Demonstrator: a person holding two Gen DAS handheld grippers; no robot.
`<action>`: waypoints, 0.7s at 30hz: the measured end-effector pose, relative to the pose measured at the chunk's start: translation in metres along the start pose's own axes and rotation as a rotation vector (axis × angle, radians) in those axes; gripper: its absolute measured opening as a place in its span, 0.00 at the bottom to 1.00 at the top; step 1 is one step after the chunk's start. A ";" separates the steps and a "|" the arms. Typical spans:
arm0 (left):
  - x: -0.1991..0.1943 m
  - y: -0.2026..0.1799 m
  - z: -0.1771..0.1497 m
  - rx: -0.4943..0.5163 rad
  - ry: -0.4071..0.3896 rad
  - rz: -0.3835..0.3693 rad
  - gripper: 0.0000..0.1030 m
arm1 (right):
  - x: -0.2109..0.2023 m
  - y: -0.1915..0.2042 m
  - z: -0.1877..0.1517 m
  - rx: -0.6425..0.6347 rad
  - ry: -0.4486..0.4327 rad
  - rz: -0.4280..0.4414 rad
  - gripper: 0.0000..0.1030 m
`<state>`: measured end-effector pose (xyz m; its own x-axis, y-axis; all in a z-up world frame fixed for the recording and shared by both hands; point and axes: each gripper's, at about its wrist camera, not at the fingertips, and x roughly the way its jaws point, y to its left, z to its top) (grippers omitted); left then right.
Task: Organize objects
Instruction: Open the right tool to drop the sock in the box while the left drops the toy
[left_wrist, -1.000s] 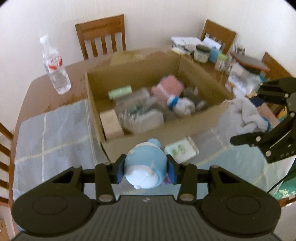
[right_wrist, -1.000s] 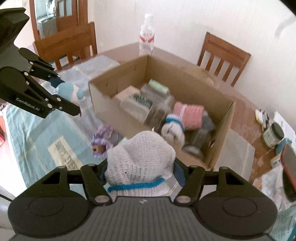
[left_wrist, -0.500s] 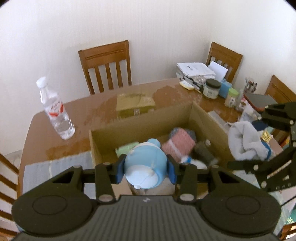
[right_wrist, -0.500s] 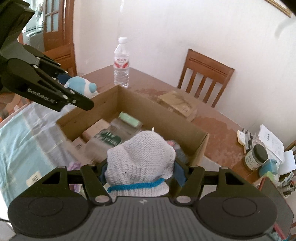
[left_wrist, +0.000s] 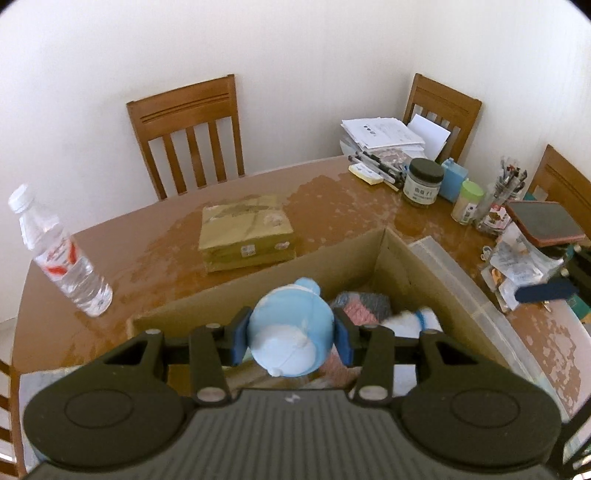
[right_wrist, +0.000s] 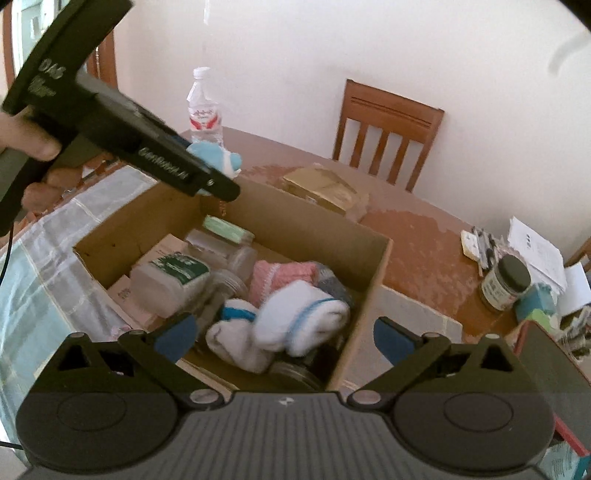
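My left gripper (left_wrist: 291, 341) holds a blue and white plush toy (left_wrist: 291, 325) between its blue pads, above the near side of the open cardboard box (left_wrist: 295, 280). Its jaws are starting to open, with the pads still on the toy. In the right wrist view the left gripper (right_wrist: 221, 184) and the toy (right_wrist: 218, 157) hang over the box's far left corner. My right gripper (right_wrist: 283, 336) is opening wide over the box (right_wrist: 369, 295), with nothing between its pads. A white sock with a blue stripe (right_wrist: 303, 317) lies loose in the box below it, among other socks, jars and packets.
A water bottle (left_wrist: 62, 266) stands at the table's left. Behind the box lies a tan parcel (left_wrist: 245, 232). A jar (left_wrist: 423, 184), papers, pens and a tablet (left_wrist: 546, 225) crowd the right side. Wooden chairs ring the table. A person's hand (right_wrist: 29, 144) holds the left gripper.
The right gripper has opened and the white sock has dropped into the box. The left gripper has carried the plush toy forward from in front of the box to above it.
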<state>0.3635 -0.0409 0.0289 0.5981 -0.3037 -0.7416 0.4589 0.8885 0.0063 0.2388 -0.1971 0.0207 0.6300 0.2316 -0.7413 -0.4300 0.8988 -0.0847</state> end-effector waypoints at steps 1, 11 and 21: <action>0.002 -0.001 0.003 0.002 -0.008 0.005 0.48 | 0.001 -0.003 -0.001 0.006 0.002 -0.002 1.00; 0.010 -0.010 0.011 0.021 -0.041 0.059 0.98 | 0.003 -0.013 -0.008 0.050 0.017 -0.004 1.00; -0.012 -0.010 -0.011 0.027 -0.014 0.091 0.98 | 0.003 0.002 -0.015 0.058 0.024 -0.006 1.00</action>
<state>0.3445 -0.0422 0.0298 0.6470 -0.2273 -0.7278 0.4198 0.9030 0.0912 0.2307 -0.2000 0.0083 0.6163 0.2181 -0.7567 -0.3875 0.9205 -0.0503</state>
